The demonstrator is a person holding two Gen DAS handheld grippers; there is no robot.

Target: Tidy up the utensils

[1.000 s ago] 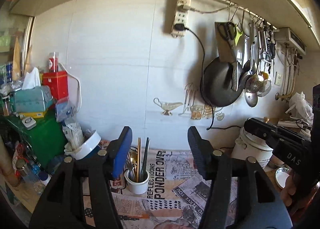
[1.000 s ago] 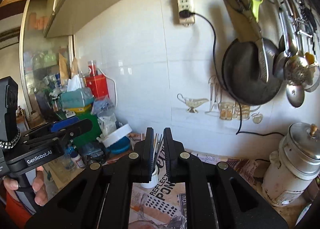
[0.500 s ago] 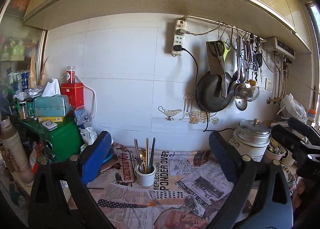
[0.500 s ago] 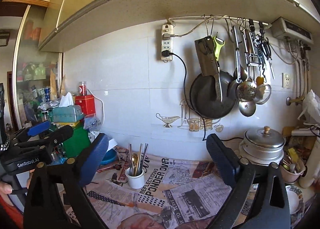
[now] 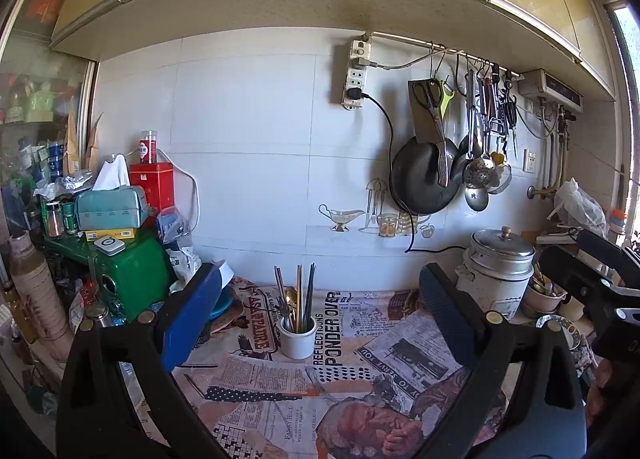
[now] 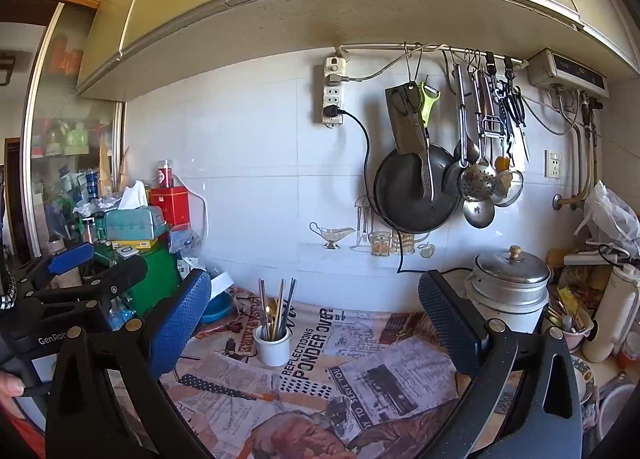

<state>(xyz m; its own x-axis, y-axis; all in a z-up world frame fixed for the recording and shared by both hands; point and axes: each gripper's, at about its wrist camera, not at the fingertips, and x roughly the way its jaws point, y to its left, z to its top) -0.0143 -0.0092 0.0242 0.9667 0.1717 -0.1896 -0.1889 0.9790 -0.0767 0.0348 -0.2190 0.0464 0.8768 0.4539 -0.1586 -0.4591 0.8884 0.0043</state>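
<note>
A small white cup (image 5: pixel 297 338) stands upright on the newspaper-covered counter (image 5: pixel 360 371), holding chopsticks, a gold spoon and other utensils (image 5: pixel 298 299). It also shows in the right wrist view (image 6: pixel 273 346). My left gripper (image 5: pixel 320 311) is open and empty, held back from the cup and above the counter. My right gripper (image 6: pixel 316 315) is open and empty, also back from the cup. Each gripper shows at the edge of the other's view: the right one (image 5: pixel 592 283), the left one (image 6: pixel 80 279).
A green box (image 5: pixel 128 275) with a tissue box (image 5: pixel 110 207) and red tin stands at the left. A metal pot (image 5: pixel 500 271) and bowls stand at the right. A pan (image 5: pixel 424 179), ladles and scissors hang on the wall rail.
Both grippers pulled back and up from the cup, which now looks farther away. The right gripper went from shut to wide open; the left opened wider.
</note>
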